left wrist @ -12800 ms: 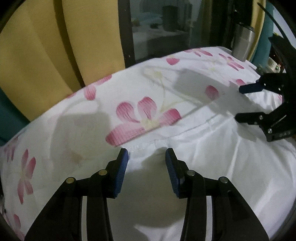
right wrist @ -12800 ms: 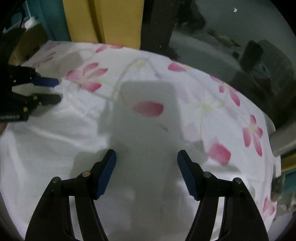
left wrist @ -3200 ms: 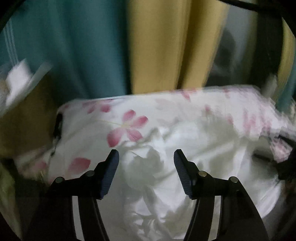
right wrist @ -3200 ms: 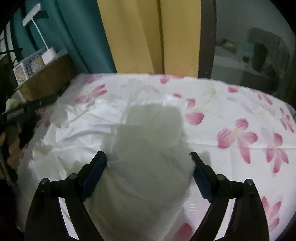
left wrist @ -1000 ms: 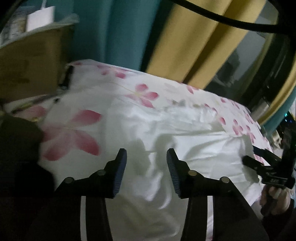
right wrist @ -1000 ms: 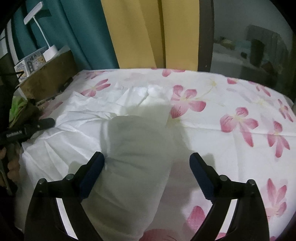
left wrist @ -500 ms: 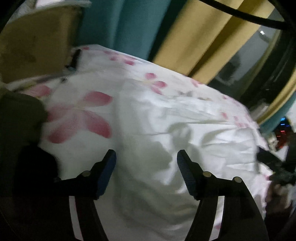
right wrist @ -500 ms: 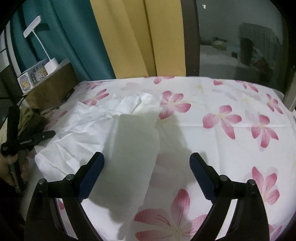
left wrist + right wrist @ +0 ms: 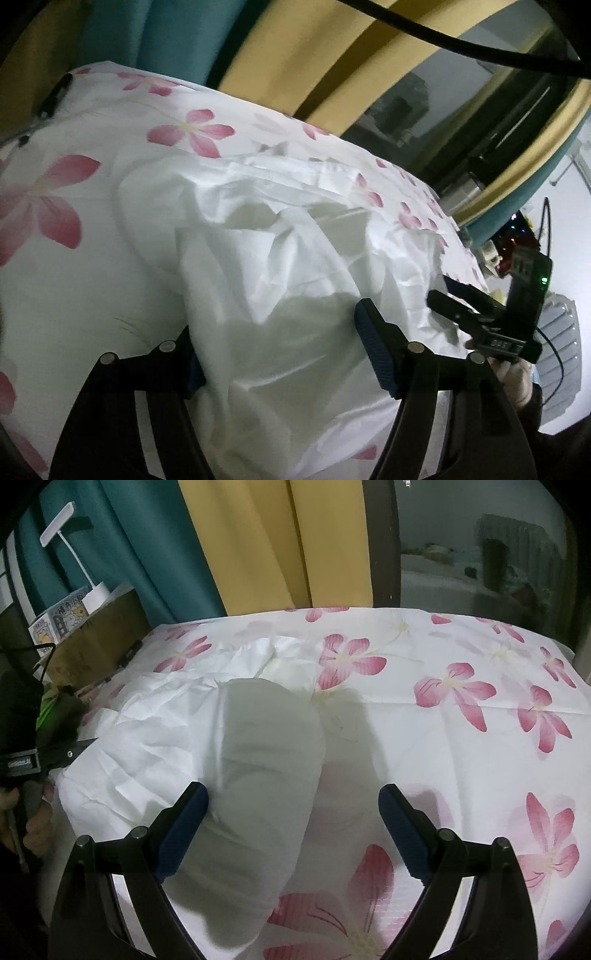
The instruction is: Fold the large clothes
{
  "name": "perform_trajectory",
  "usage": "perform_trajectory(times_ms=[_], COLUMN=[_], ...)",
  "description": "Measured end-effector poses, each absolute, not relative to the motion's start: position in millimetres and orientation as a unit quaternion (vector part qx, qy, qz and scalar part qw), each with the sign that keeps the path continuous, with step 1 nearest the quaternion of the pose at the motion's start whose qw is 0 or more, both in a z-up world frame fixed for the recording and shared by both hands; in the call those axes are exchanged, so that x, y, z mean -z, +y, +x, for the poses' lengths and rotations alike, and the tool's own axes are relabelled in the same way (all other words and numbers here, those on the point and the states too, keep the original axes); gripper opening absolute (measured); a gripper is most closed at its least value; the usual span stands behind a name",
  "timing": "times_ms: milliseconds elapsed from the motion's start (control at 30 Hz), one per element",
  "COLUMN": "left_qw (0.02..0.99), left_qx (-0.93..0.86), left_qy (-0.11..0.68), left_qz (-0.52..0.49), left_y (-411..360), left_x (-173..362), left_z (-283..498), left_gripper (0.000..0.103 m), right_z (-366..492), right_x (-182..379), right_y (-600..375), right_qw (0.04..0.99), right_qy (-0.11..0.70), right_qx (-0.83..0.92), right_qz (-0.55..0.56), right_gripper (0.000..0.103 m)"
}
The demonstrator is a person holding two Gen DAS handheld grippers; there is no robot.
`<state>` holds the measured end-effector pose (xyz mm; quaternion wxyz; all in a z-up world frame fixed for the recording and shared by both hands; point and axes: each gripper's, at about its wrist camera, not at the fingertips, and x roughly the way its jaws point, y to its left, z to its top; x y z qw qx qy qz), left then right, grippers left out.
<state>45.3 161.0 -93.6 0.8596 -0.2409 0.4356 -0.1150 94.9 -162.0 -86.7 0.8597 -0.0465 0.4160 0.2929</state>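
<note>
Flowered bedsheet (image 9: pixel 461 657), white garment (image 9: pixel 280 258) crumpled, left gripper (image 9: pixel 280 354) angled down, spread, right gripper (image 9: pixel 291 823) spread above cloth.

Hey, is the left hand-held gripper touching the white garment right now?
Touching. In the left wrist view the white garment bulges between the left hand-held gripper fingers and overlaps the left pad; the jaws stand wide, not clamped.

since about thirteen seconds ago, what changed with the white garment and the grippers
The white garment went from lying spread flat to a crumpled, part-folded heap toward the left side of the floral sheet. The left gripper swung to that side; its jaws went wider over the last second and now stand open, with cloth between them. The right gripper is also open wider, gripping nothing. The sheet and the curtains are unchanged.
</note>
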Motion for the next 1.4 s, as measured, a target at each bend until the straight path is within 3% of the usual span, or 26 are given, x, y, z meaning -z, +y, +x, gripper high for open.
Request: perform_trajectory(times_ms=[300, 667, 900, 1067, 1133, 1200, 1333, 1400], left_qw=[0.862, 0.859, 0.879, 0.880, 0.882, 0.879, 0.880, 0.885], left_qx=[0.137, 0.165, 0.133, 0.119, 0.118, 0.137, 0.149, 0.143], left_qy=[0.436, 0.399, 0.434, 0.442, 0.443, 0.442, 0.434, 0.429], left_qz=[-0.220, -0.276, -0.147, -0.130, -0.109, -0.114, -0.119, -0.114], left_y=[140.4, 146.4, 112.5, 109.3, 106.9, 107.0, 103.6, 101.0], left_x=[92.7, 94.0, 92.9, 92.1, 91.1, 91.5, 93.6, 91.6], left_z=[48.1, 43.5, 46.0, 49.1, 47.4, 45.8, 45.1, 43.8], left_gripper=[0.077, 0.082, 0.084, 0.083, 0.076, 0.051, 0.036, 0.031], right_z=[99.9, 104.2, 107.0, 104.0, 102.3, 99.7, 87.8, 80.4], right_x=[94.5, 100.6, 101.2, 101.8, 102.2, 102.8, 104.7, 104.4], right_y=[-160.0, -156.6, -152.6, -150.1, -149.5, -147.4, -128.6, -117.1], right_qw=[0.855, 0.849, 0.847, 0.843, 0.839, 0.834, 0.817, 0.812], right_qy=[0.423, 0.428, 0.430, 0.430, 0.430, 0.430, 0.425, 0.421], right_qx=[-0.298, -0.307, -0.311, -0.322, -0.332, -0.343, -0.386, -0.399], right_qz=[-0.042, -0.038, -0.039, -0.038, -0.036, -0.033, -0.047, -0.063], right_gripper=[0.093, 0.093, 0.093, 0.093, 0.093, 0.093, 0.095, 0.083])
